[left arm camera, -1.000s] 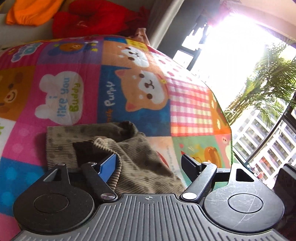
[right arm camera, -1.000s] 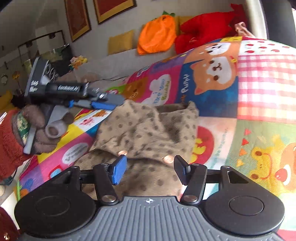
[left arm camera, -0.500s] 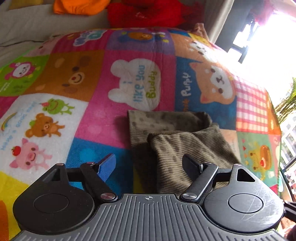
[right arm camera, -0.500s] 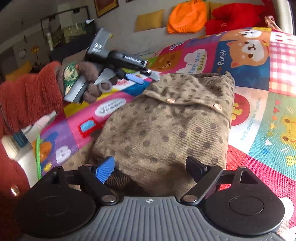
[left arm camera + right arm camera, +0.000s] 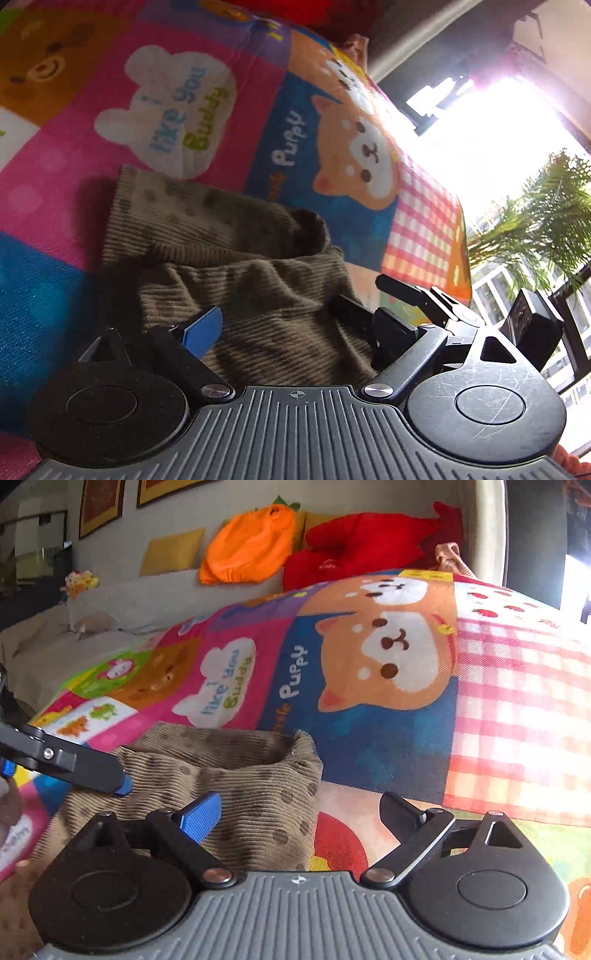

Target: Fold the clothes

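Observation:
A brown dotted corduroy garment (image 5: 236, 266) lies folded in layers on the colourful cartoon mat (image 5: 66, 177). My left gripper (image 5: 277, 317) is open, low over the garment's near part, one finger on each side of a ridge of cloth. In the right wrist view the garment (image 5: 251, 775) fills the lower left. My right gripper (image 5: 303, 808) is open at its right edge, blue finger over cloth, black finger over bare mat. The left gripper (image 5: 118, 781) comes in from the left with its blue pad tip on the cloth. One black finger (image 5: 399, 290) of the right gripper shows beside the left one.
An orange cushion (image 5: 247, 550), a red plush (image 5: 354, 542) and a yellow pillow (image 5: 173, 550) lie on the grey sofa (image 5: 129, 602) behind the mat. A bright window with a palm (image 5: 535, 206) is to the right. A person's hand holds the left gripper at the left edge.
Both grippers have dropped low and close onto the garment. The left wrist view has swung right toward the window. The right gripper has shifted to the garment's right edge, and the left gripper now touches the cloth.

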A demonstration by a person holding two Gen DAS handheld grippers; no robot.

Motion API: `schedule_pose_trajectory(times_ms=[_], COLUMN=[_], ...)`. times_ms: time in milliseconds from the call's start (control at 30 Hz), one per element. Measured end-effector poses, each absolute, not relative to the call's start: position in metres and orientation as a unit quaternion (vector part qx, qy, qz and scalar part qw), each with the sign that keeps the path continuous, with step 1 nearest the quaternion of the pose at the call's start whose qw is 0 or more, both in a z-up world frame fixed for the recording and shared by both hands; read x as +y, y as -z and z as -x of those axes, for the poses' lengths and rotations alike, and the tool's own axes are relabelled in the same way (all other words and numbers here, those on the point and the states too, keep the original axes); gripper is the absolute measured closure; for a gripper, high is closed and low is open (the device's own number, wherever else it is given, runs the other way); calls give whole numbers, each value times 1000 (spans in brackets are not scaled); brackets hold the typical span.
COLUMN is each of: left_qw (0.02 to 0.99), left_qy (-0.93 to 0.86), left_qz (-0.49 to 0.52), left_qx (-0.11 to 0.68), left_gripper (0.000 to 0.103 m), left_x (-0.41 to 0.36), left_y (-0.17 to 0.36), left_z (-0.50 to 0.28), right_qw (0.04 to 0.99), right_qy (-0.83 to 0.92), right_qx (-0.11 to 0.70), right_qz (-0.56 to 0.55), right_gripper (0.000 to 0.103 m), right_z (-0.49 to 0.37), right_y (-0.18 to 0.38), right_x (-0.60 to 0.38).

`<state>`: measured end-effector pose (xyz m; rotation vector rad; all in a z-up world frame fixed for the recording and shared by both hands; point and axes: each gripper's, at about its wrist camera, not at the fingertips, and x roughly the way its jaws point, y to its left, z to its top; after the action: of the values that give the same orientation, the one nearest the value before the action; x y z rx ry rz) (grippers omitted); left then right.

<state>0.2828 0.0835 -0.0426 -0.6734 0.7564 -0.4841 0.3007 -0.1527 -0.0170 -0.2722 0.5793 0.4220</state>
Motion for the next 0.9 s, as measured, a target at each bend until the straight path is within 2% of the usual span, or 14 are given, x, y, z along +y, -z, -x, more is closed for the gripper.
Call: schedule_pose_trajectory(times_ms=[133, 267, 400, 467, 567, 700, 800, 900], left_qw=[842, 864, 872, 861, 851, 851, 862, 862], left_qy=[221, 192, 234, 275, 315, 309, 295, 285], left_qz=[341, 306, 269, 266, 230, 163, 145, 155], left_qx=[355, 352, 334, 334, 351, 391, 387, 389], left_gripper=[17, 15, 8, 7, 5, 5, 5, 5], left_x=[98, 98, 84, 72, 46, 19, 18, 22], left_y=[47, 30, 4, -3, -2, 21, 33, 33], left_z=[-290, -282, -237, -208, -163, -125, -109, -108], right_qw=[928, 931, 932, 922, 897, 874, 866, 877], right_qy=[-189, -183, -196, -248, -311, -329, -285, -269], right_qx=[291, 292, 289, 292, 312, 356, 409, 398], right_qz=[137, 119, 96, 64, 26, 12, 26, 10], right_gripper=[12, 12, 11, 5, 3, 0, 0, 0], right_z=[-302, -290, -269, -238, -191, -148, -139, -131], right_y=[21, 15, 3, -11, -20, -4, 25, 36], right_x=[-158, -178, -200, -218, -236, -240, -240, -241])
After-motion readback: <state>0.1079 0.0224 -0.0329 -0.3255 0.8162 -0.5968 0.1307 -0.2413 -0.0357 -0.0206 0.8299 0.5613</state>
